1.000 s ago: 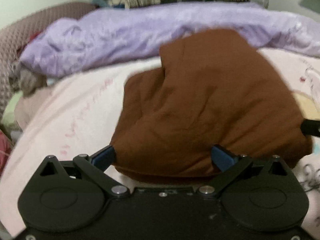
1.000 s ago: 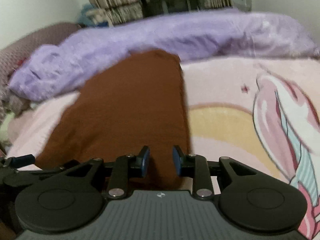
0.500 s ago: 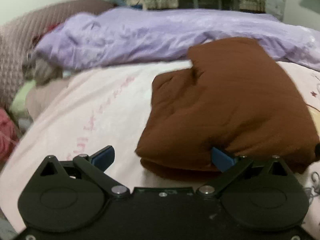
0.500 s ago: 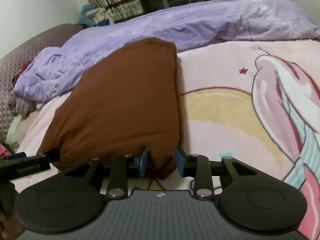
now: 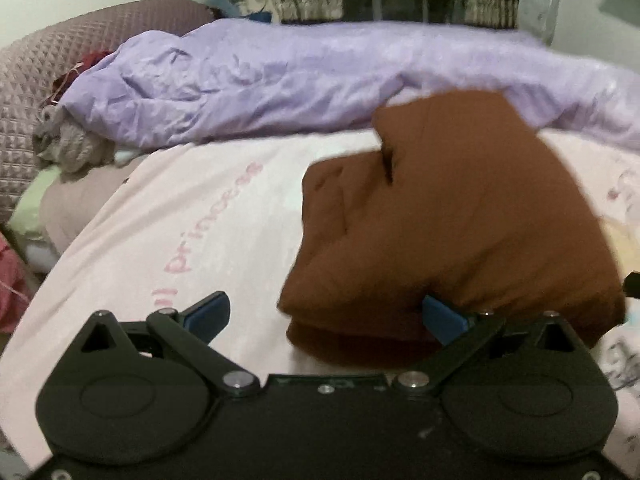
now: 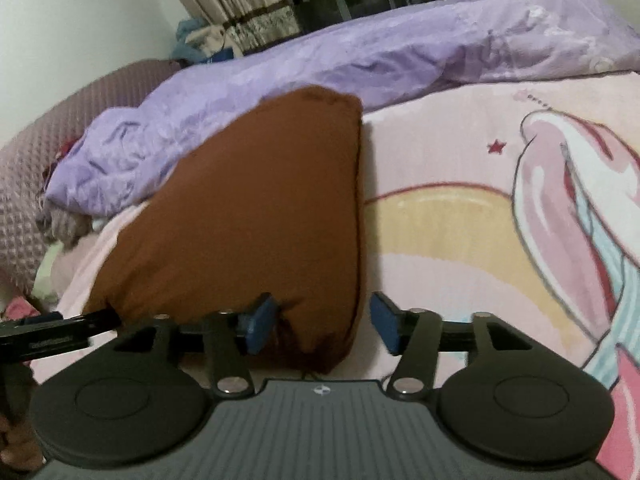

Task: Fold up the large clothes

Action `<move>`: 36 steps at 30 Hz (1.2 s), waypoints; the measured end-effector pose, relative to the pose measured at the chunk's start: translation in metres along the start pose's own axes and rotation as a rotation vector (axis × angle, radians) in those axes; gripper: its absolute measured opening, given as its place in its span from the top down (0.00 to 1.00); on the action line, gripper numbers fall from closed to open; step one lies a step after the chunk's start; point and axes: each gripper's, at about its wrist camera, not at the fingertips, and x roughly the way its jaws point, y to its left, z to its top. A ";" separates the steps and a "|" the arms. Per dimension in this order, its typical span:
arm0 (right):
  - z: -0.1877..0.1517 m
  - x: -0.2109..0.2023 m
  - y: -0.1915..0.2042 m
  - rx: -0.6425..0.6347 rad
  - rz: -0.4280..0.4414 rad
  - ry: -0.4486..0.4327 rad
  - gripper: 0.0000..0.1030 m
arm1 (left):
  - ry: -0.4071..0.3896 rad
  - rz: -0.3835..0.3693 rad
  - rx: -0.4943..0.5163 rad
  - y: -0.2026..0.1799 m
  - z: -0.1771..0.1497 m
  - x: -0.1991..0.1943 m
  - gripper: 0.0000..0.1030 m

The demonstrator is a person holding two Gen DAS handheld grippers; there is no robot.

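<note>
The brown garment (image 6: 248,216) lies folded on the bed (image 6: 440,216); the right tool (image 6: 322,322) is opening off its corner, the left tool (image 5: 324,316) spread; little seems left.

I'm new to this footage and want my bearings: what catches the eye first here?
A folded brown garment lies in the middle of a pink cartoon-print bedspread, its near corner between the opening jaws of the right tool. Behind it, a rumpled purple quilt stretches across the bed. The left tool stands open at the garment's near edge.
</note>
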 end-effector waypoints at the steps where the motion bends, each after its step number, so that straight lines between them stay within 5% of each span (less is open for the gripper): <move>1: 0.002 -0.001 -0.001 -0.004 -0.006 -0.011 0.20 | -0.013 -0.013 -0.018 0.006 0.005 -0.004 0.00; 6: 0.020 0.009 -0.016 0.028 -0.058 -0.025 0.13 | -0.060 -0.038 -0.100 0.036 0.037 0.006 0.00; 13: 0.054 0.060 -0.044 0.217 0.090 0.025 0.12 | 0.109 -0.043 -0.135 0.051 0.065 0.107 0.00; 19: 0.065 0.095 -0.024 0.099 0.090 0.059 0.00 | 0.247 -0.247 -0.293 0.076 0.048 0.170 0.00; 24: 0.071 0.133 -0.023 0.131 0.220 0.136 0.00 | 0.263 -0.329 -0.224 0.068 0.056 0.177 0.00; 30: 0.074 0.142 -0.022 0.155 0.270 0.186 0.00 | 0.344 -0.607 -0.184 0.055 0.059 0.176 0.00; 36: 0.072 0.155 -0.025 0.195 0.254 0.191 0.00 | 0.250 -0.580 -0.224 0.042 0.055 0.182 0.00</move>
